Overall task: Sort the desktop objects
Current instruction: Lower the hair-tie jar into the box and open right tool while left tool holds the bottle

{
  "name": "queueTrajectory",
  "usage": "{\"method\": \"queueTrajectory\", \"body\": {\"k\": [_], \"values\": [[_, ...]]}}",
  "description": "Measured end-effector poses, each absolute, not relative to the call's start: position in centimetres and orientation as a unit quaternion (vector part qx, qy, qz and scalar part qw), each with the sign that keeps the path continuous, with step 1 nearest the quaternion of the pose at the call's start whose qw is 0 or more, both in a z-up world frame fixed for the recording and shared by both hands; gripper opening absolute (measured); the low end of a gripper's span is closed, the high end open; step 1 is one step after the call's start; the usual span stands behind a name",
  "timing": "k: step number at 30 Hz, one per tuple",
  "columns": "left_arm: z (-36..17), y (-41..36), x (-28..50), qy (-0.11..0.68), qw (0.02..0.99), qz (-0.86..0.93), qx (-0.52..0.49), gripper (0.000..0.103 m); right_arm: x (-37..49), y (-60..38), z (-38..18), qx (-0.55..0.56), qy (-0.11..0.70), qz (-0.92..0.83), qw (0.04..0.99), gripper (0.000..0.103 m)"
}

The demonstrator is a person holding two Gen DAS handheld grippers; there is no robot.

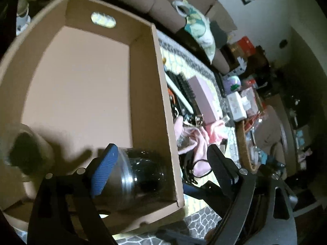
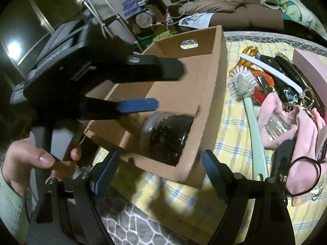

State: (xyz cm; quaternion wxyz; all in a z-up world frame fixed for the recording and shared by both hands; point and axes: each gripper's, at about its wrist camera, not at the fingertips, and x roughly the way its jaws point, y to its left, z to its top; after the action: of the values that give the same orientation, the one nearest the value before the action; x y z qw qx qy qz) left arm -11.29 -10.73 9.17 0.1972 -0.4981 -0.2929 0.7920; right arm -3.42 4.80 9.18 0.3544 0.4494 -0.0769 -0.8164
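Note:
A cardboard box (image 1: 161,94) stands on the table; it also shows in the right wrist view (image 2: 212,94). A clear jar of dark stuff (image 1: 143,175) lies in its near right corner, seen too in the right wrist view (image 2: 167,136). My left gripper (image 1: 161,163) is open above the box's near corner, its blue finger pad (image 1: 104,169) next to the jar's lid; the jar is loose. From the right wrist, my left gripper (image 2: 163,87) hangs open over the box. My right gripper (image 2: 159,173) is open and empty before the box's near corner.
Right of the box lie a dish brush (image 2: 243,85), a hairbrush (image 2: 286,65), a pink box (image 2: 312,67), a pink cloth around a glass (image 2: 280,124), keys and dark cables. A second jar (image 1: 22,149) sits at the box's left. A wicker basket (image 1: 243,143) stands beyond.

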Motion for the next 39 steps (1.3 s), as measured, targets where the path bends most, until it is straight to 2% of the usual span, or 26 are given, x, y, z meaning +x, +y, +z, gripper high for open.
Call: {"method": "queueTrajectory", "body": {"k": [3, 5, 6, 11, 12, 13, 15, 21, 24, 26, 30, 32, 39], "values": [[10.9, -12.9, -10.2, -0.306, 0.202, 0.804, -0.468, 0.089, -3.4, 5.0, 9.3, 0.450, -0.076, -0.817, 0.351, 0.085], [12.5, -14.2, -9.5, -0.289, 0.192, 0.822, -0.452, 0.100, -3.4, 5.4, 9.5, 0.451, -0.080, -0.818, 0.347, 0.086], [13.5, -14.9, -9.1, -0.267, 0.178, 0.837, -0.443, 0.102, -3.5, 5.6, 9.6, 0.453, -0.081, -0.819, 0.343, 0.085], [15.3, -15.8, -8.0, -0.133, 0.123, 0.878, -0.442, 0.102, -3.4, 6.4, 10.1, 0.451, -0.078, -0.825, 0.330, 0.085], [14.8, -15.1, -8.0, -0.080, 0.106, 0.882, -0.452, 0.098, -3.4, 6.5, 10.2, 0.451, -0.078, -0.826, 0.329, 0.085], [14.4, -14.6, -8.0, -0.052, 0.096, 0.883, -0.457, 0.088, -3.3, 6.7, 10.3, 0.449, -0.079, -0.827, 0.330, 0.086], [12.5, -13.4, -8.4, -0.001, 0.085, 0.870, -0.485, 0.081, -3.3, 6.8, 10.5, 0.448, -0.080, -0.827, 0.330, 0.085], [10.0, -11.7, -9.0, 0.022, 0.068, 0.866, -0.495, 0.081, -3.1, 7.2, 10.5, 0.451, -0.081, -0.825, 0.331, 0.085], [9.6, -12.2, -10.0, 0.016, 0.062, 0.863, -0.501, 0.074, -3.2, 7.1, 10.3, 0.456, -0.079, -0.823, 0.330, 0.085], [9.1, -12.7, -10.2, 0.014, 0.063, 0.863, -0.502, 0.073, -3.2, 7.2, 10.2, 0.457, -0.079, -0.822, 0.331, 0.085], [8.1, -13.4, -10.2, -0.012, 0.075, 0.857, -0.510, 0.044, -3.1, 7.2, 10.2, 0.455, -0.079, -0.822, 0.333, 0.085], [8.1, -13.6, -10.1, -0.040, 0.087, 0.854, -0.511, 0.044, -3.1, 7.1, 10.3, 0.455, -0.080, -0.822, 0.333, 0.085], [8.4, -11.1, -9.6, -0.028, 0.130, 0.835, -0.534, 0.045, -3.1, 7.0, 10.0, 0.460, -0.081, -0.819, 0.332, 0.085]]}}
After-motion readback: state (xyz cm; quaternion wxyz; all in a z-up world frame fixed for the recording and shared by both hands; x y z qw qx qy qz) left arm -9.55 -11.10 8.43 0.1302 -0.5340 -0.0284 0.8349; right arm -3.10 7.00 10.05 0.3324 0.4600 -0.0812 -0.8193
